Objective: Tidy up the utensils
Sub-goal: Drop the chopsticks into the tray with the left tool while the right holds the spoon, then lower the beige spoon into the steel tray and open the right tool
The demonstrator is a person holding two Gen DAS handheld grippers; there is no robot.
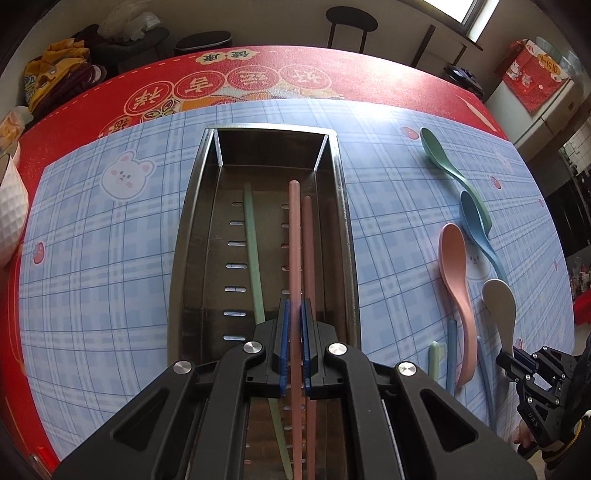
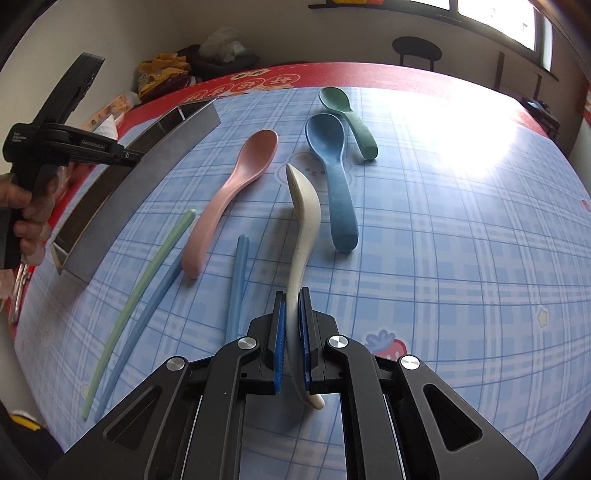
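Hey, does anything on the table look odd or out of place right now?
Nothing is spilled or broken. The white spoon is turned on its edge in the right gripper, and the green spoon's handle lies over the blue spoon. Loose chopsticks remain outside the tray.

A blue plaid mat (image 1: 110,258) printed with a white bear (image 1: 125,173) lies over a red cloth with Chinese characters (image 1: 258,70) on the bench. At the far left edge sits a heap of yellow and dark clothes (image 1: 59,77), and a white textured bowl (image 1: 11,221) stands at the left. Beyond the bench stand a dark round stool (image 1: 351,22) and a red box (image 1: 532,74) at far right.
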